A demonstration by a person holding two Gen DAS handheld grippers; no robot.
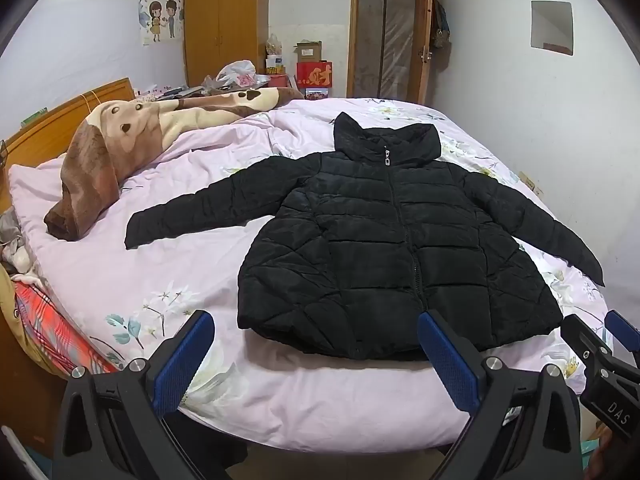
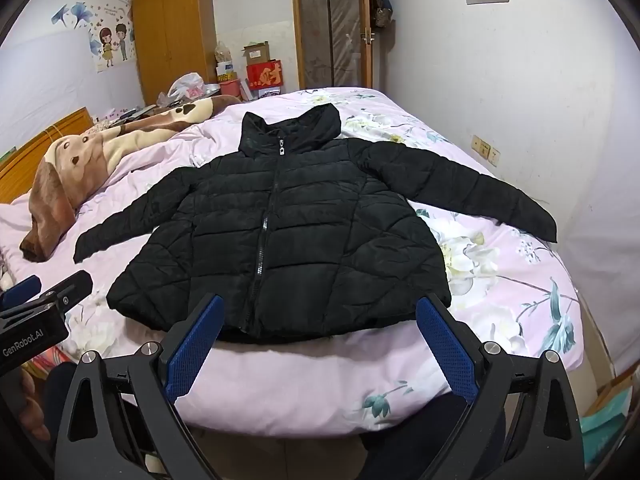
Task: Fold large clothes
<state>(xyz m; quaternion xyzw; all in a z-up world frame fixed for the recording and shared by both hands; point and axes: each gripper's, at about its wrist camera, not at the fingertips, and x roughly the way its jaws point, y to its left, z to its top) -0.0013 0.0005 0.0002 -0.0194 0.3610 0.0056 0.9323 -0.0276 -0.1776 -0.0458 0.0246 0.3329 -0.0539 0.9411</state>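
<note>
A black quilted puffer jacket [image 1: 384, 240] [image 2: 280, 232] lies flat and zipped on the bed, front up, collar away from me and both sleeves spread out to the sides. My left gripper [image 1: 316, 340] hovers open over the bed's near edge, just short of the jacket's hem, with nothing between its blue pads. My right gripper [image 2: 316, 324] is open too, at the hem near the zipper's lower end, holding nothing. Each gripper shows at the edge of the other's view: the right gripper [image 1: 600, 340], the left gripper [image 2: 48, 284].
The bed [image 1: 280, 400] has a pink flowered cover. A brown and cream plush blanket [image 1: 132, 136] lies bunched at the left by the wooden headboard [image 1: 60, 120]. A wardrobe [image 1: 224, 20], boxes and a door [image 1: 384, 36] stand beyond. A wall [image 2: 540, 100] runs close along the right side.
</note>
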